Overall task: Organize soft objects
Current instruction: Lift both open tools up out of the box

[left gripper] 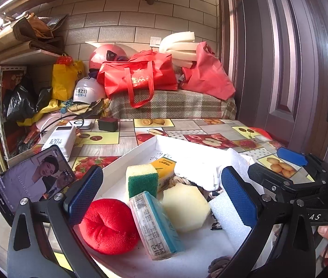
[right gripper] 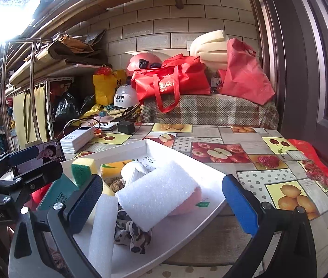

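We judge that we are at the picking stage, both tools poised over the white tray (right gripper: 212, 205) on the fruit-print tablecloth (right gripper: 252, 180): our left gripper (left gripper: 162, 197) and right gripper (right gripper: 164, 205) both stand spread wide with nothing between the jaws. The soft things lie crowded in the tray: a red plush cushion (left gripper: 108, 225), a wrapped teal pack (left gripper: 155, 225), a pale yellow sponge (left gripper: 186, 207), a green-and-yellow scouring sponge (left gripper: 141, 178), and a white foam sheet (right gripper: 157, 193) draped over something pink. Next we would choose one piece, close lightly, and lift it clear of its touching neighbours.
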Motion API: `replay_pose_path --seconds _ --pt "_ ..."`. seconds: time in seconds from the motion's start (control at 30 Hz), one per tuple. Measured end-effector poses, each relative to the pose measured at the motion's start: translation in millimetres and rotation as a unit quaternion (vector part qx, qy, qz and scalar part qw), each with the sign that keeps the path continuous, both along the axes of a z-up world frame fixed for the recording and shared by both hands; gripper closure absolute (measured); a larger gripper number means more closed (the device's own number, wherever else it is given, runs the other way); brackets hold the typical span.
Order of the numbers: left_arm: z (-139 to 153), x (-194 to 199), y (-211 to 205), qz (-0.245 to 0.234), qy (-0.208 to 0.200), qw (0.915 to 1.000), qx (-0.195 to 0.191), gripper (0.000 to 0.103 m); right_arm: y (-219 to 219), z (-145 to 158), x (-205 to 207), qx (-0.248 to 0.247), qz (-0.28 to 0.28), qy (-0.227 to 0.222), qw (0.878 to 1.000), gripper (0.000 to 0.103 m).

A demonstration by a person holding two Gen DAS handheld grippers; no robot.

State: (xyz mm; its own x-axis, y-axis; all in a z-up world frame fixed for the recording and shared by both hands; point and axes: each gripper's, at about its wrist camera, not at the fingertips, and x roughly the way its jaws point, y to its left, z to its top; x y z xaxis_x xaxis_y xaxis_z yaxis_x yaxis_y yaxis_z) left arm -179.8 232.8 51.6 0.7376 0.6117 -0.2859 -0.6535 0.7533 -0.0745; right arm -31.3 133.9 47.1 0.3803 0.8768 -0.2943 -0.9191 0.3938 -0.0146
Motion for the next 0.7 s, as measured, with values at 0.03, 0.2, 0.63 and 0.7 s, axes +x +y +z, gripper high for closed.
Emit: replay_pose_path --seconds 0.03,0.2,0.63,0.7 --pt "0 1 -3 0.001 0.003 1.0 0.006 0.0 -3 0 0 -0.002 -0.005 0.0 1.0 0.0" --pt "0 1 -14 0.003 0.013 0.9996 0.023 0.0 -25 -2 -2 -0.002 -0.003 0.003 1.0 0.0" --pt "-3 2 -41 -0.018 0.03 0.9993 0.011 0.0 -93 -5 1 -0.008 -0.017 0.027 0.999 0.0" --pt "-3 3 -46 -0.026 0.034 0.999 0.01 0.0 -102 -5 7 -0.011 -0.03 0.038 0.999 0.0"
